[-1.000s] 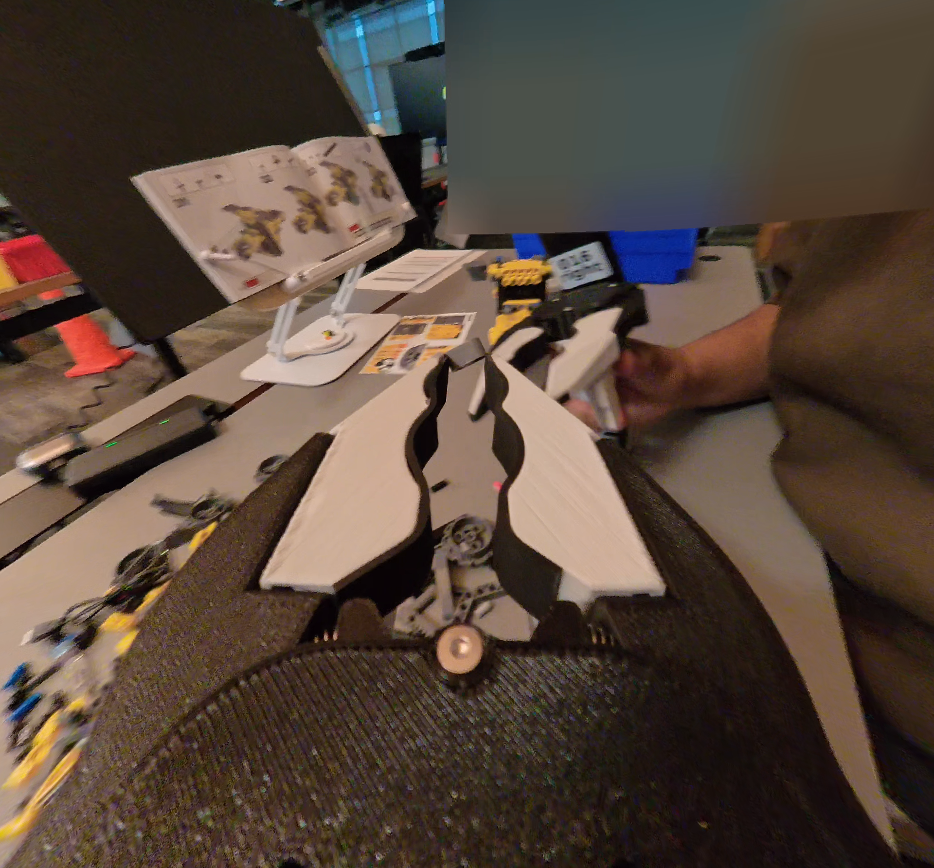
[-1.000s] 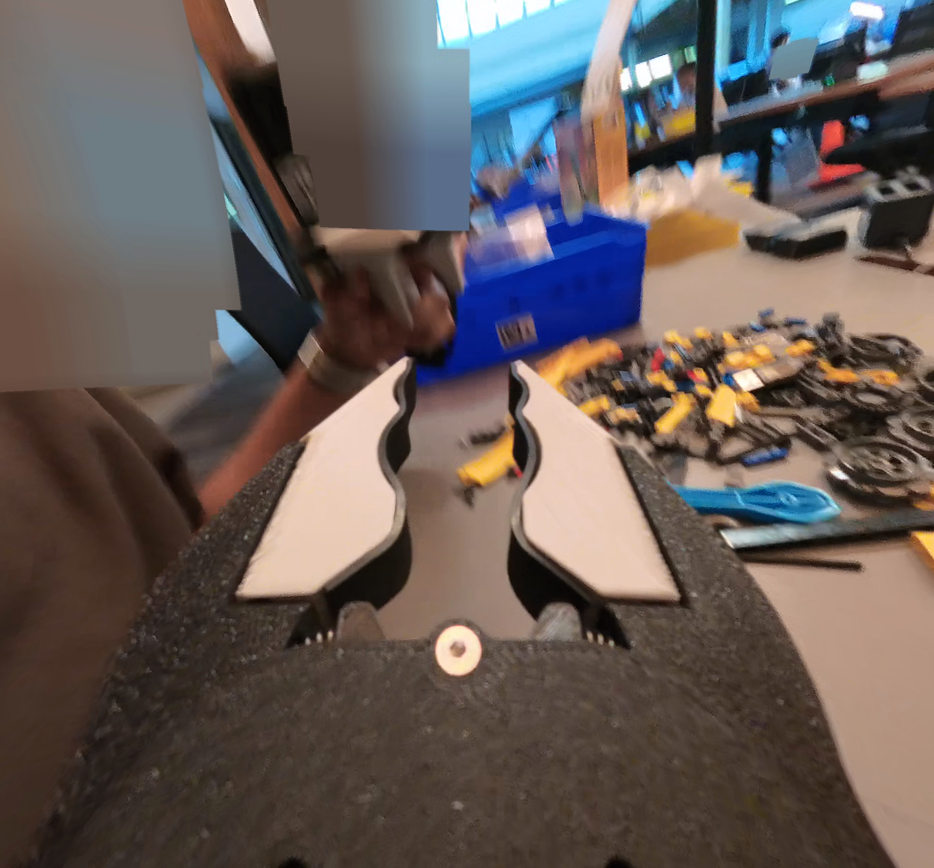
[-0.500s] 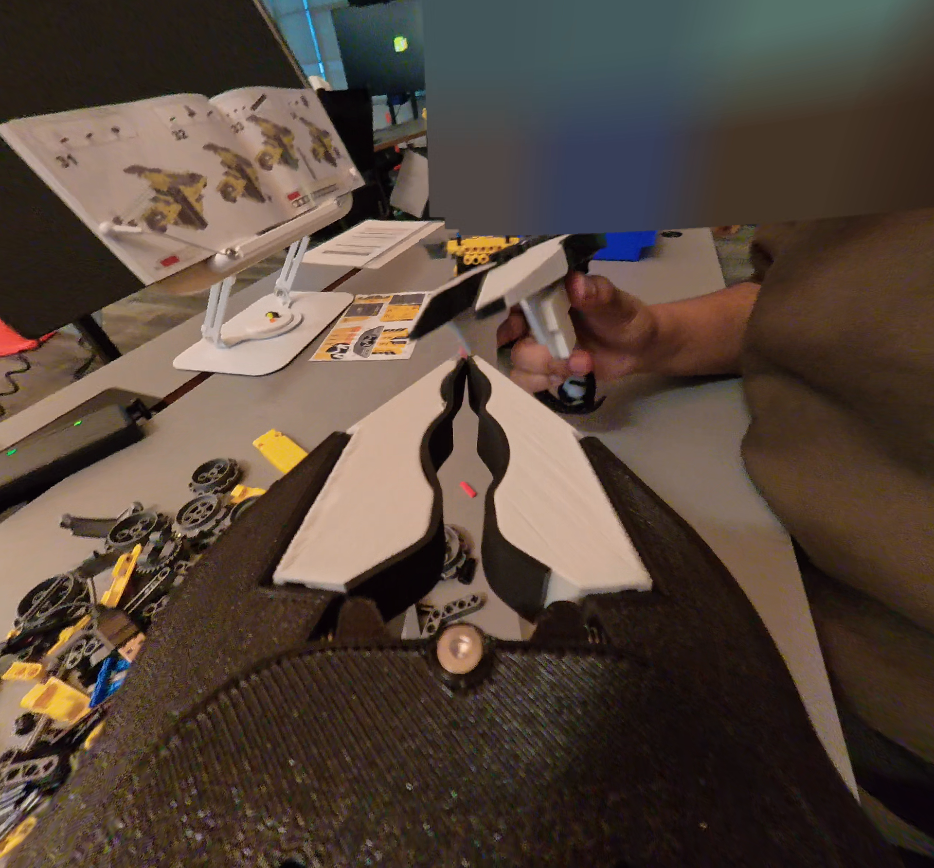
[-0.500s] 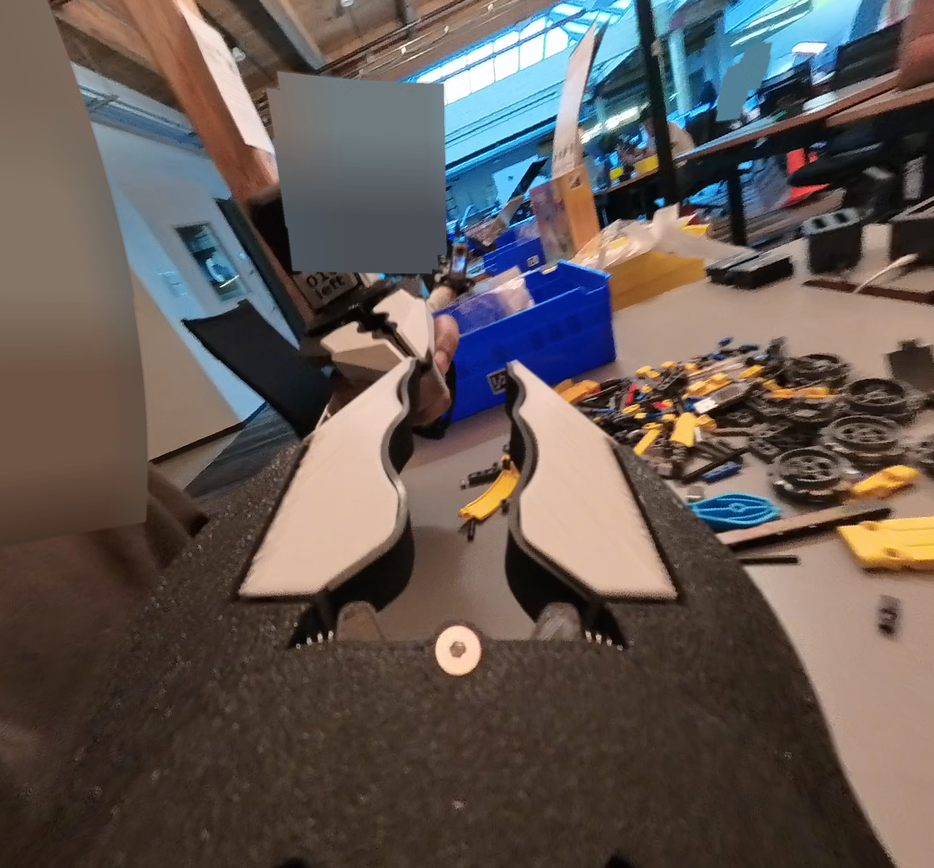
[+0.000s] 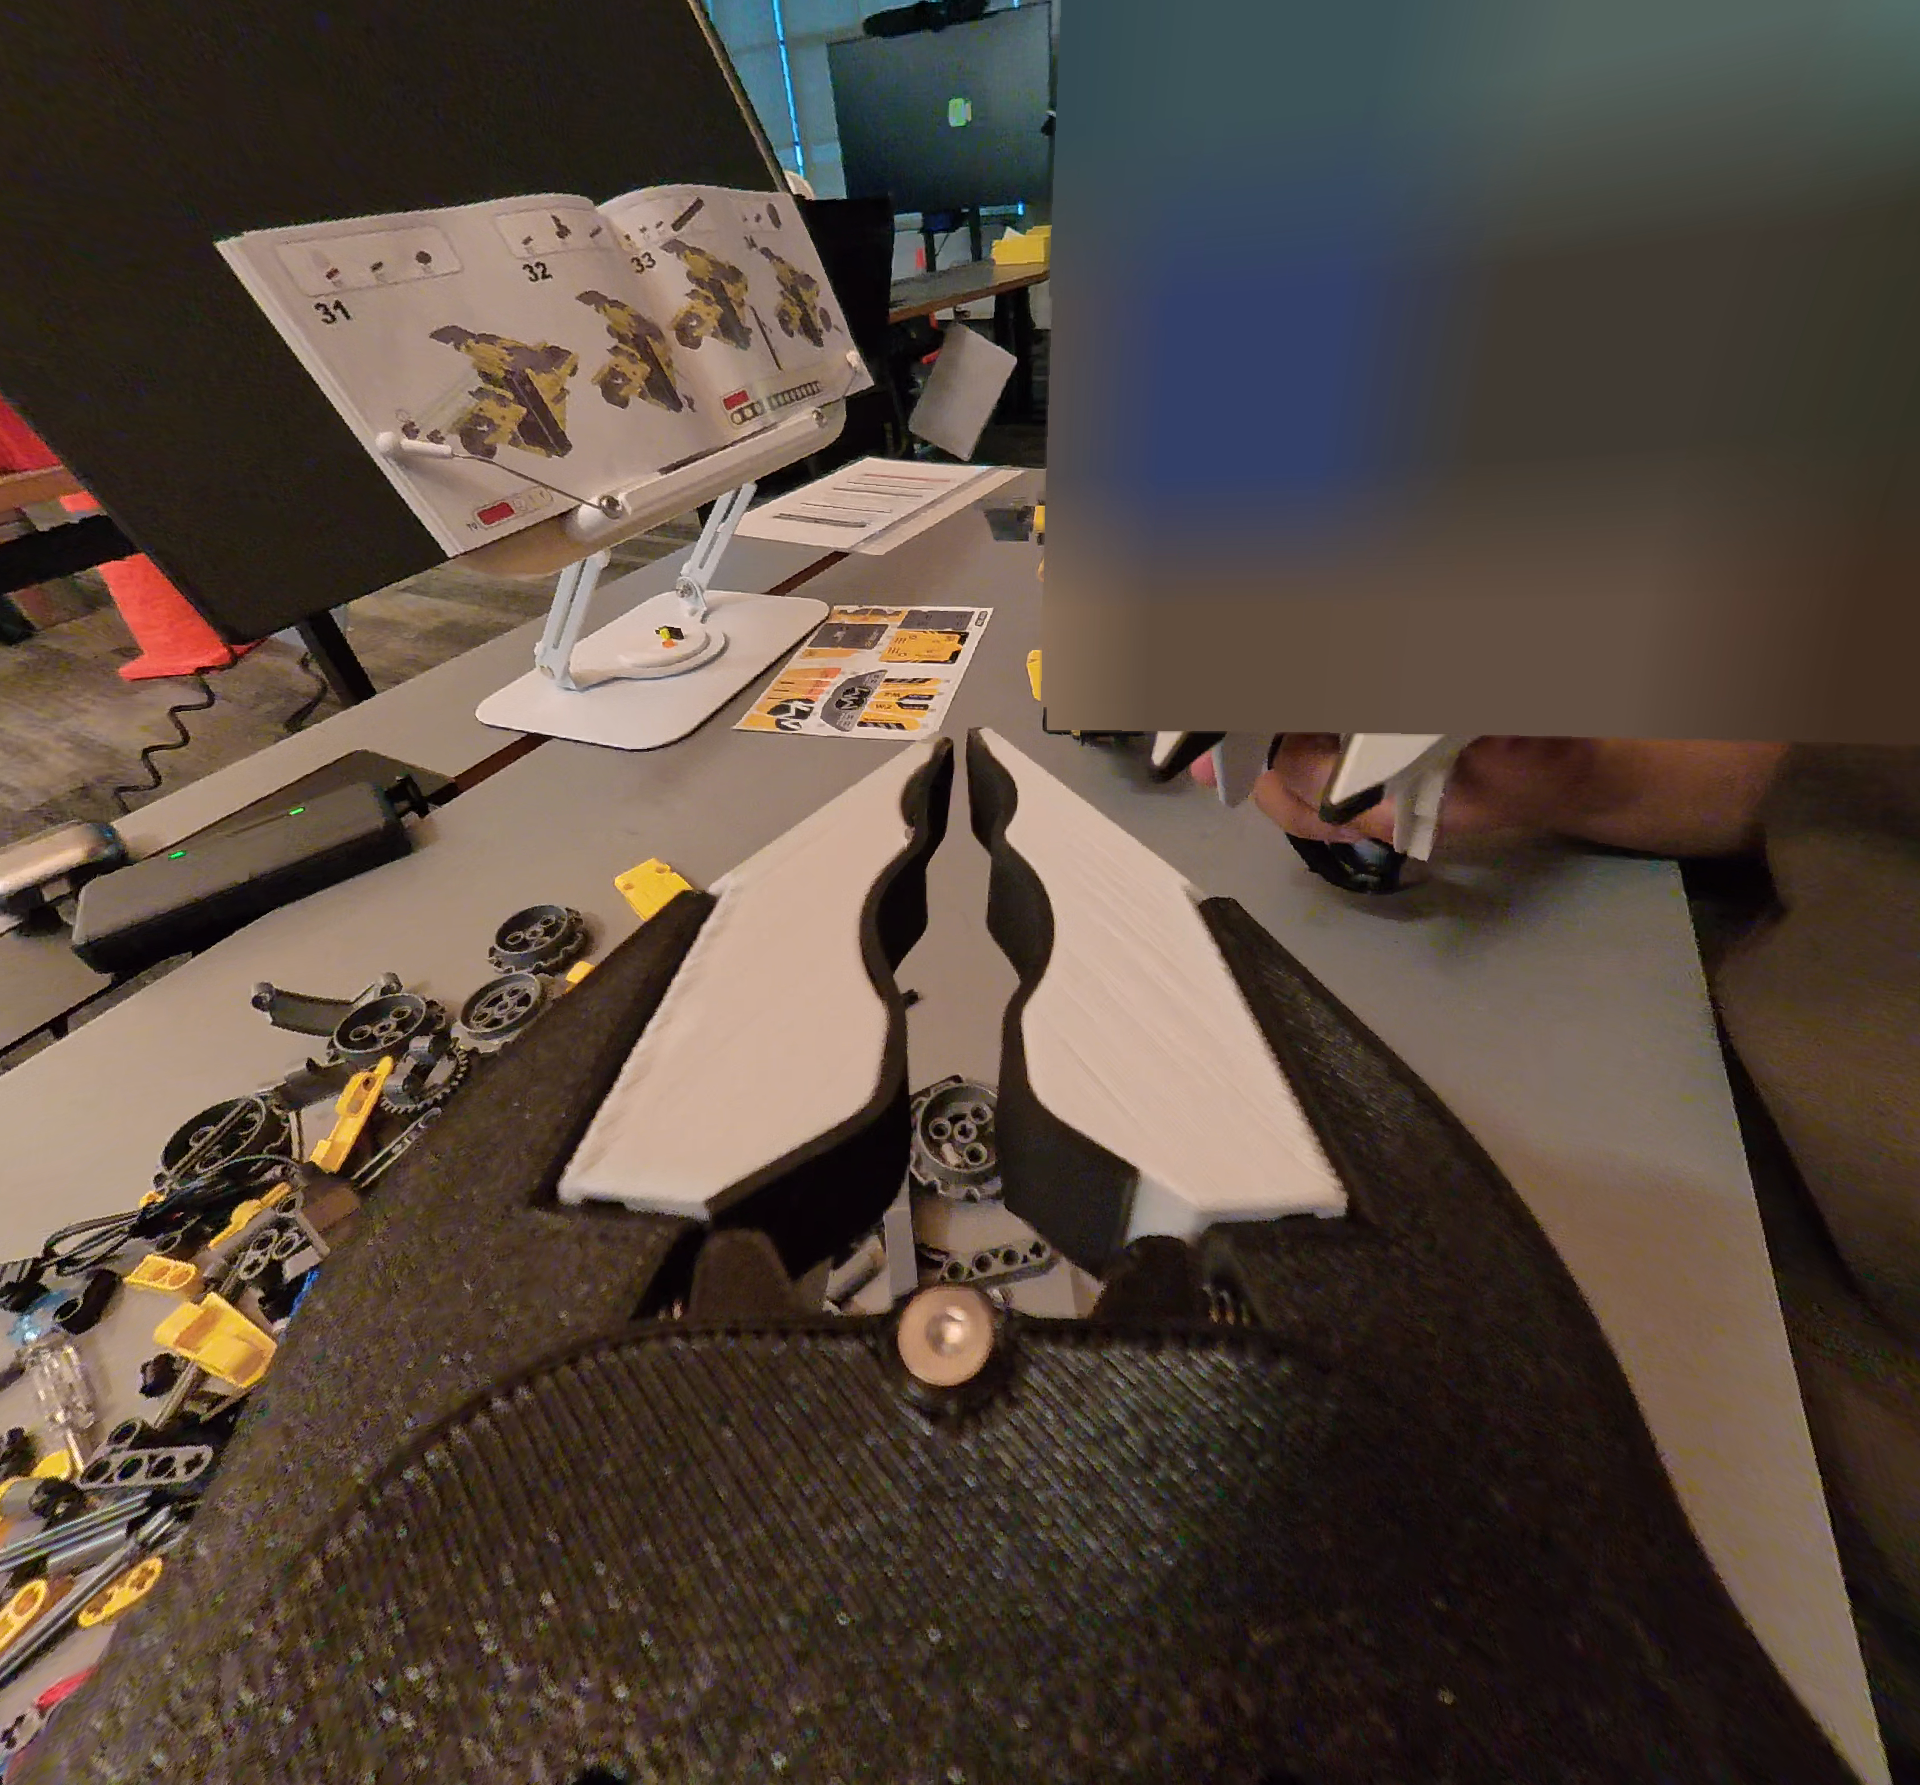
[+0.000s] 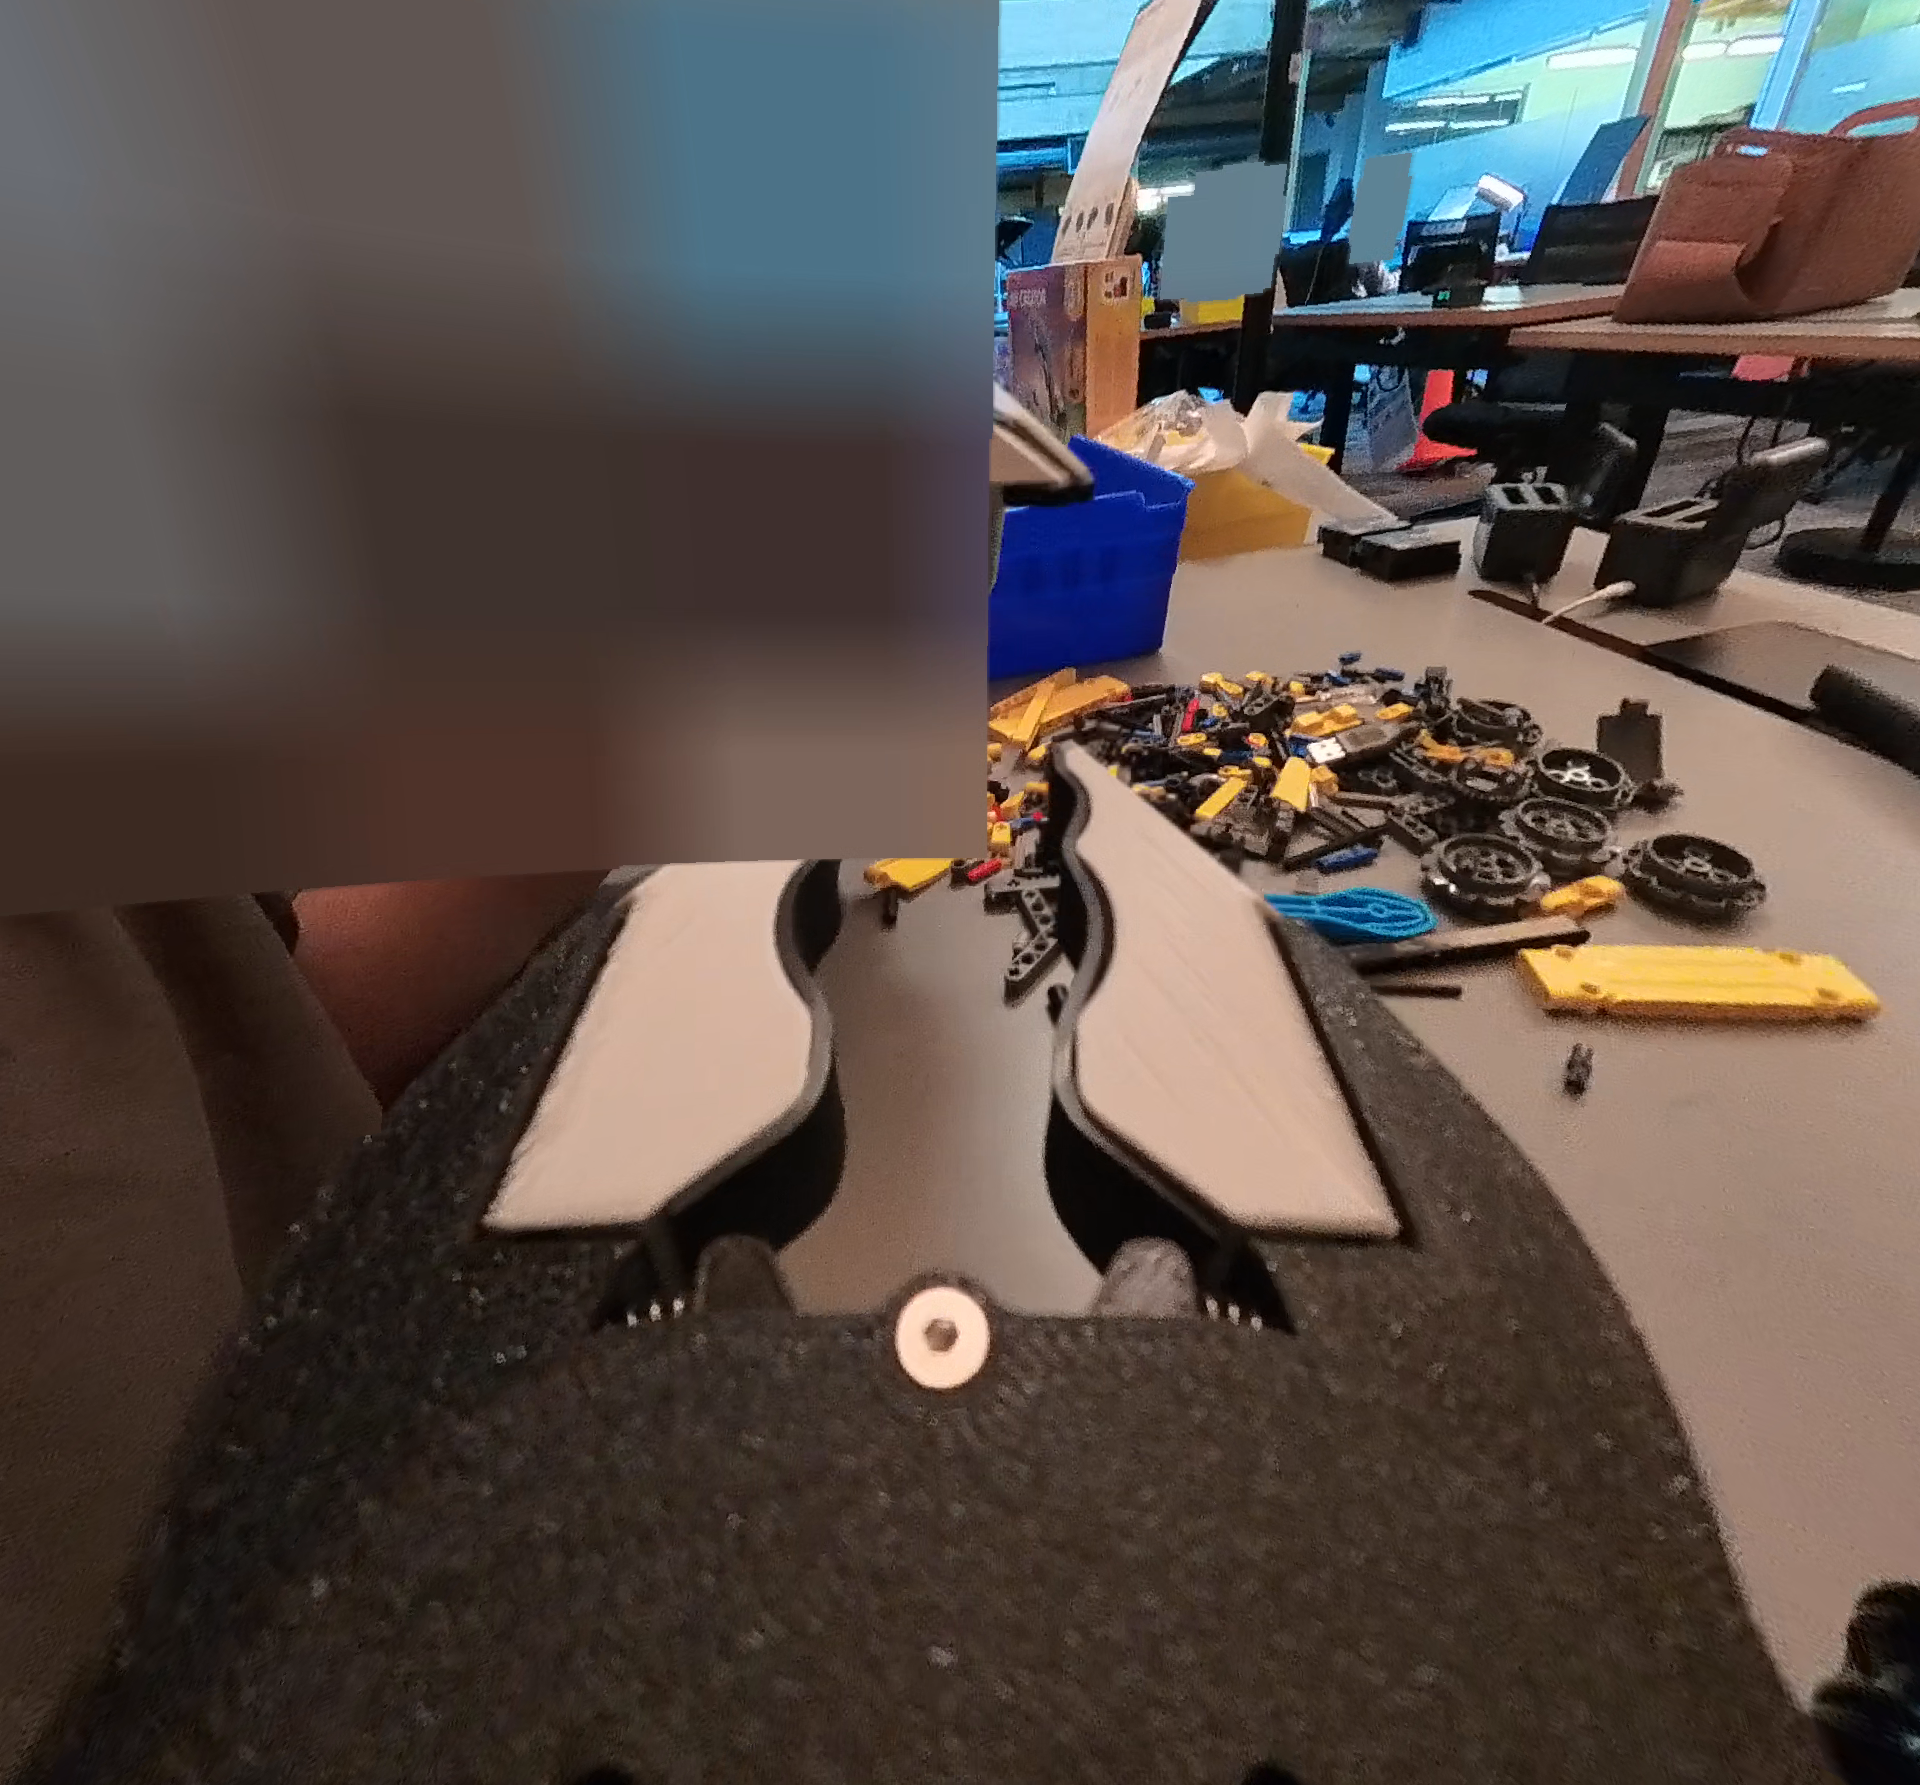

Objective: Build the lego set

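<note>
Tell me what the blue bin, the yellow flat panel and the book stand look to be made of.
Blue bin: likely moulded plastic, glossy, ribbed walls.
Yellow flat panel: plastic, smooth with a slight sheen, moulded grooves and holes.
Book stand: pale matte finish, thin flat base and hinged legs suggest painted metal, though plastic is possible.

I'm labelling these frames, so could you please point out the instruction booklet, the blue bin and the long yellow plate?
instruction booklet [image 5: 540, 353], left wrist view, left page.
blue bin [image 6: 1081, 582], right wrist view, front wall.
long yellow plate [image 6: 1699, 982], right wrist view, top face.

printed pages: open instruction booklet [image 5: 540, 353] on stand | printed sheet [image 5: 868, 670] on table [image 5: 1507, 1008]
</note>
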